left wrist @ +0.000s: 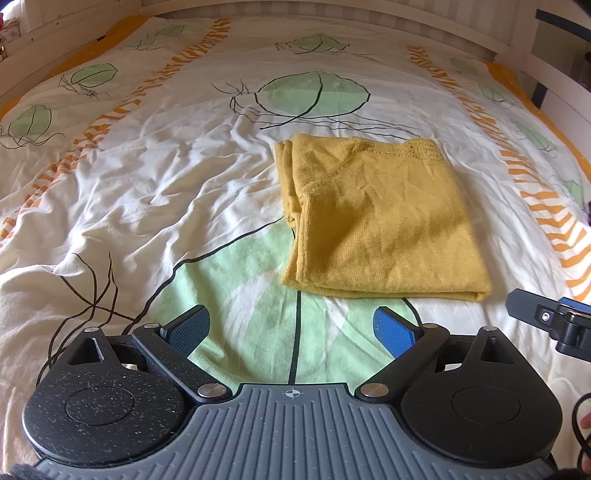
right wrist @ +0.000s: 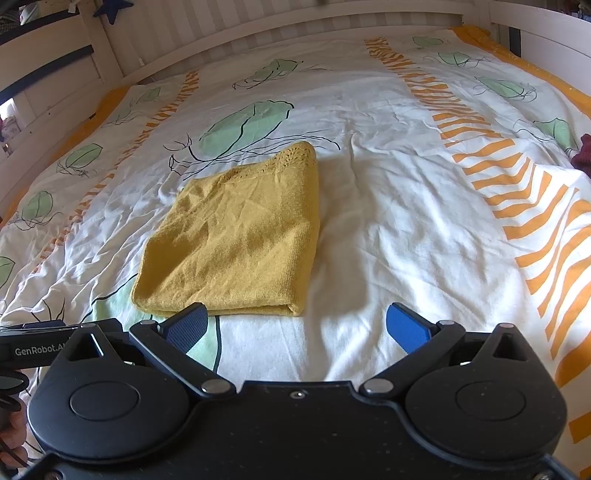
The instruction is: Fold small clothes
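Note:
A yellow knit garment (left wrist: 376,218) lies folded into a flat rectangle on the bed; it also shows in the right wrist view (right wrist: 240,240). My left gripper (left wrist: 291,328) is open and empty, just short of the garment's near edge and to its left. My right gripper (right wrist: 299,326) is open and empty, just short of the garment's near right corner. Part of the right gripper (left wrist: 554,321) shows at the right edge of the left wrist view.
The bed cover (left wrist: 147,177) is white with green leaf prints and orange striped bands, and it is wrinkled. A white slatted bed frame (right wrist: 258,22) runs along the far side. A dark red item (right wrist: 583,155) lies at the right edge.

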The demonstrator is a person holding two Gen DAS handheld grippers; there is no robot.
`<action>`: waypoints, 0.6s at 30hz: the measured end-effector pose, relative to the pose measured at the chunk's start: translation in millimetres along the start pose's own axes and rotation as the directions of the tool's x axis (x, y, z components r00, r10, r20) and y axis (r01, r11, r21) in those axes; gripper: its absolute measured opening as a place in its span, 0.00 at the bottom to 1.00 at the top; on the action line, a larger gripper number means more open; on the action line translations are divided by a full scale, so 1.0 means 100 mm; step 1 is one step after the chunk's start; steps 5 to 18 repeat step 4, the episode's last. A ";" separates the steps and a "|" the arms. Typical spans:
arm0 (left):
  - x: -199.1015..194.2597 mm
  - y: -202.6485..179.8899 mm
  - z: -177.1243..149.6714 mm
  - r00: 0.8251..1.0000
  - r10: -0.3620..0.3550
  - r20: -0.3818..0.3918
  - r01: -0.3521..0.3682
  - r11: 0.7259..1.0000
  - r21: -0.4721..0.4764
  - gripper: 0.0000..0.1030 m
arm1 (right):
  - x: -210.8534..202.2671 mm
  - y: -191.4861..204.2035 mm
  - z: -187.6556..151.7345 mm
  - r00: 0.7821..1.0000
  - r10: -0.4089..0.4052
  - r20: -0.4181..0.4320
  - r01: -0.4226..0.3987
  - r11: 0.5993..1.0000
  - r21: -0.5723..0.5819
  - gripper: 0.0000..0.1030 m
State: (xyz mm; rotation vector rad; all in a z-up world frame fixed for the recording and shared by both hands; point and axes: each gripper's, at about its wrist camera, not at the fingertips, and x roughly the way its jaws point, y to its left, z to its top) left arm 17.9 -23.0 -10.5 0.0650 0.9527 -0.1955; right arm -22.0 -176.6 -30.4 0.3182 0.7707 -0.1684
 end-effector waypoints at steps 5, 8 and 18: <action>0.01 0.00 0.00 1.000 -0.002 -0.004 0.002 1.000 -0.007 0.93 | 0.00 0.01 0.00 1.000 0.001 0.000 -0.001 1.000 0.000 1.00; 0.01 0.00 0.00 1.000 -0.002 -0.004 0.002 1.000 -0.007 0.93 | 0.00 0.01 0.00 1.000 0.001 0.000 -0.001 1.000 0.000 1.00; 0.01 0.00 0.00 1.000 -0.002 -0.004 0.002 1.000 -0.007 0.93 | 0.00 0.01 0.00 1.000 0.001 0.000 -0.001 1.000 0.000 1.00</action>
